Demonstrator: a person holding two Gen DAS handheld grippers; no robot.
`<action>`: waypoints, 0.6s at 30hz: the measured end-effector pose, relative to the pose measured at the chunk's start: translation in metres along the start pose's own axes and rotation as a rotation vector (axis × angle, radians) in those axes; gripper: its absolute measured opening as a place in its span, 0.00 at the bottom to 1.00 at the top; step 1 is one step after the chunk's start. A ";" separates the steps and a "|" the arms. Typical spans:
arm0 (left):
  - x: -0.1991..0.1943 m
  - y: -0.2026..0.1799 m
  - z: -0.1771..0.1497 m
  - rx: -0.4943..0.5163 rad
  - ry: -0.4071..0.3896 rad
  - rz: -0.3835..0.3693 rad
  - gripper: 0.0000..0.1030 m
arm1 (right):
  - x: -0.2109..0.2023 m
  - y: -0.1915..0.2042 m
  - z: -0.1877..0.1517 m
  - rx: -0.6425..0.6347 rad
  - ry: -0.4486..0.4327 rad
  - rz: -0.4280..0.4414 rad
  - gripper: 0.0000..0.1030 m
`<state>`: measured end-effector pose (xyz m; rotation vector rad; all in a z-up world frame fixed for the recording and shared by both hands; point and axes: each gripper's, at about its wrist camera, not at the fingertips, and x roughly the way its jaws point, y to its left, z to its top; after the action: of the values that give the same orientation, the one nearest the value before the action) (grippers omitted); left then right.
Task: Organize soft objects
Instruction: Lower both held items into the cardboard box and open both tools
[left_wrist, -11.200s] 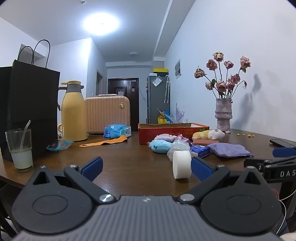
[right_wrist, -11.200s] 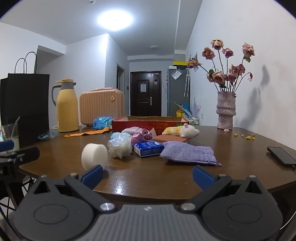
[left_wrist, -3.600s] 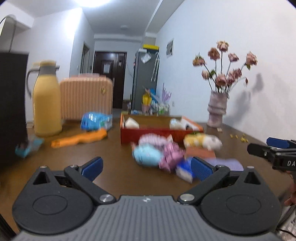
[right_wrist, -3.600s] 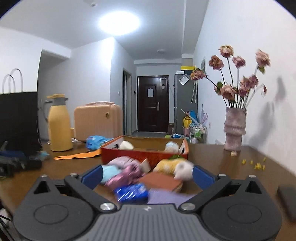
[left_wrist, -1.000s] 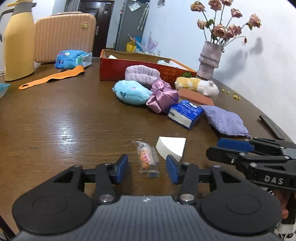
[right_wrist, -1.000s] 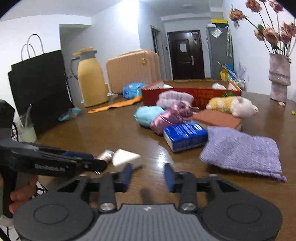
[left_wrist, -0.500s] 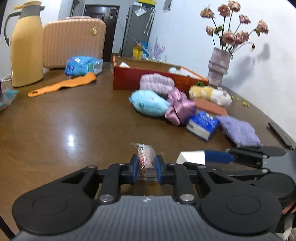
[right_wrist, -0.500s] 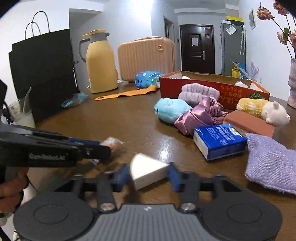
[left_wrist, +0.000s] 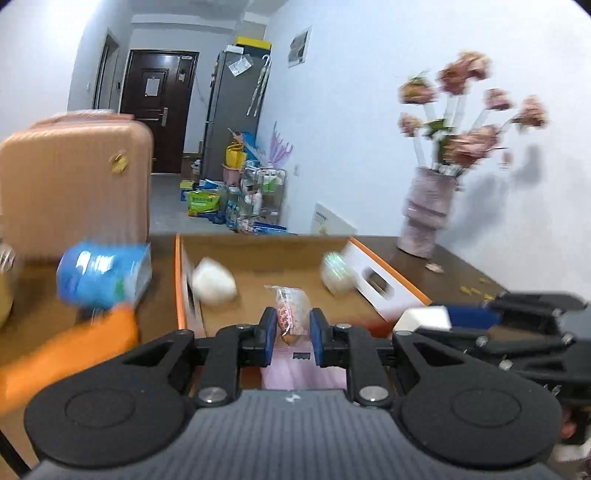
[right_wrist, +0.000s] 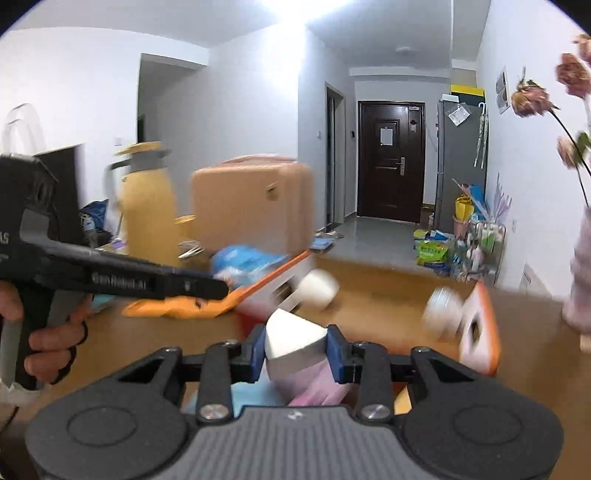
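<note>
Both grippers are up over the wooden table (left_wrist: 439, 258), side by side, facing an open box (left_wrist: 258, 266) with orange walls and a brown cardboard floor. The left gripper (left_wrist: 292, 328) has its blue pads clamped on a small clear packet (left_wrist: 290, 314) with something pinkish inside; the packet stands upright between the pads and pokes up above them. The right gripper (right_wrist: 296, 350) has a white wedge-shaped sponge (right_wrist: 293, 341) between its pads, which press on both of its sides as the jaws are closing on it. From the left camera that sponge shows as a white block at the tip of the right gripper, just over the box's near right corner. Inside the box lie two white soft lumps, one (left_wrist: 214, 286) near the left wall and another (left_wrist: 336, 273) against the right wall, both smeared by motion. Left of the box sit a blue pack (left_wrist: 105, 275) and a blurred orange strip (left_wrist: 70, 354), with a peach ribbed case (left_wrist: 74, 184) behind them. A pink vase of dried roses (left_wrist: 430, 214) stands at the far right. A hand (right_wrist: 51, 343) wraps the left gripper's handle in the right camera's view.
</note>
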<state>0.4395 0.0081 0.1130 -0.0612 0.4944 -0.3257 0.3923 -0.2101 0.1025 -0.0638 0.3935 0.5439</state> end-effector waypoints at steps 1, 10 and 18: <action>0.028 0.003 0.017 0.009 0.035 0.018 0.19 | 0.028 -0.020 0.019 0.003 0.033 0.000 0.33; 0.240 0.031 0.078 -0.025 0.306 0.213 0.25 | 0.258 -0.126 0.071 0.029 0.390 -0.207 0.39; 0.249 0.039 0.061 -0.003 0.315 0.183 0.50 | 0.267 -0.146 0.065 0.105 0.383 -0.225 0.58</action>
<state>0.6863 -0.0362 0.0482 0.0333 0.8067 -0.1546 0.6994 -0.1929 0.0547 -0.1102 0.7771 0.2857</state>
